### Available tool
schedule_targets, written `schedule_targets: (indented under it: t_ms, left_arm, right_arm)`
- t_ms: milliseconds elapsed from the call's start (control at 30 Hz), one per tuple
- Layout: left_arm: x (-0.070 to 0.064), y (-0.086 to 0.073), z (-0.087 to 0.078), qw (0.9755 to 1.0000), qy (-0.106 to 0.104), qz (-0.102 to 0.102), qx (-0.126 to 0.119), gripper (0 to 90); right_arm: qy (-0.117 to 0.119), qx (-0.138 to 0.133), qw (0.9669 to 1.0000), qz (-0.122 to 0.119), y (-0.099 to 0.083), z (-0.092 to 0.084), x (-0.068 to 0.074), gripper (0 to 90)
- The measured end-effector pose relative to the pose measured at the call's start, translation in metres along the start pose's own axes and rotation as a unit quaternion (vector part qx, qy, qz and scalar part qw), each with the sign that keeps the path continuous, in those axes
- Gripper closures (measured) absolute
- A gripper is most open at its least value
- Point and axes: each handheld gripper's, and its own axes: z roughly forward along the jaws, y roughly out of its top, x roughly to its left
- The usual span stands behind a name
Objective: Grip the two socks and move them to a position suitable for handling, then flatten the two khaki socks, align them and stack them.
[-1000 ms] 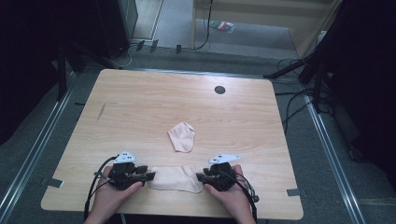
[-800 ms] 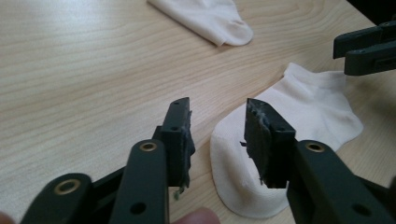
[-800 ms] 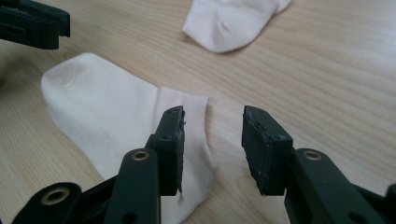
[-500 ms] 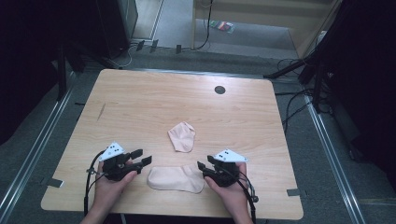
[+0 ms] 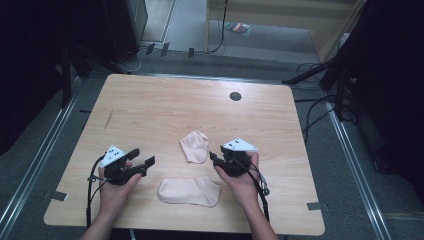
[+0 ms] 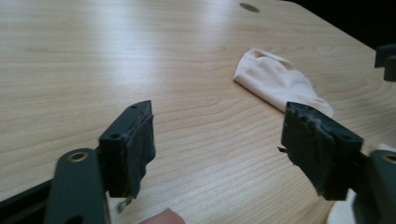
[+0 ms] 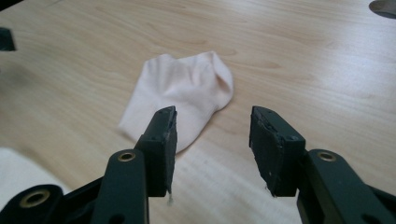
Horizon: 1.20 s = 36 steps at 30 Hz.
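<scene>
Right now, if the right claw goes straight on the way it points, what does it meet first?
Probably the folded sock: it lies just beyond the open right claw, mostly toward its left jaw. Depth is uncertain.

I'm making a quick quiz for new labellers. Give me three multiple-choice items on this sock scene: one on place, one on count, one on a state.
1. Where does the flat sock lie?
A. between the two hands, near the table's front edge
B. beside the round hole
C. on the floor

2. How many socks are on the table?
A. one
B. two
C. four

3. What do the right gripper's fingers hold?
A. the folded sock
B. a cable
C. nothing

Answers: 1 A, the high view shows it between the hands. 2 B, one flat and one folded. 3 C, the fingers stand apart with bare table between them, short of the folded sock.
</scene>
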Motion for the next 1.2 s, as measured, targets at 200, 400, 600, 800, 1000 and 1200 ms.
schedule_targets:
  t_ms: [200, 400, 600, 800, 1000, 1200]
  left_arm:
    - [0.0, -0.001, 0.005, 0.9996, 0.02, -0.006, 0.02, 14.8]
    - [0.0, -0.002, 0.007, 0.9992, 0.022, -0.007, 0.032, 14.8]
    - [0.0, -0.002, 0.008, 0.9991, 0.021, -0.008, 0.037, 15.0]
    - [0.0, -0.002, 0.008, 0.9989, 0.02, -0.005, 0.042, 15.2]
    - [-0.001, -0.002, 0.009, 0.9988, 0.021, -0.006, 0.043, 15.3]
    - [-0.001, -0.002, 0.01, 0.9987, 0.022, -0.004, 0.046, 15.4]
  right_arm:
    - [0.0, 0.007, 0.9996, 0.027, 0.012, 0.021, -0.015, 56.4]
    - [0.029, 0.021, 0.9981, 0.049, 0.021, 0.039, -0.024, 69.1]
    - [0.057, 0.051, 0.9966, 0.031, 0.023, 0.06, -0.016, 72.4]
    - [0.043, 0.066, 0.9967, 0.018, 0.018, 0.074, -0.009, 57.7]
    - [0.021, 0.07, 0.9967, -0.037, 0.013, 0.075, 0.003, 81.0]
    - [0.027, 0.045, 0.9978, -0.042, 0.02, 0.063, 0.01, 84.6]
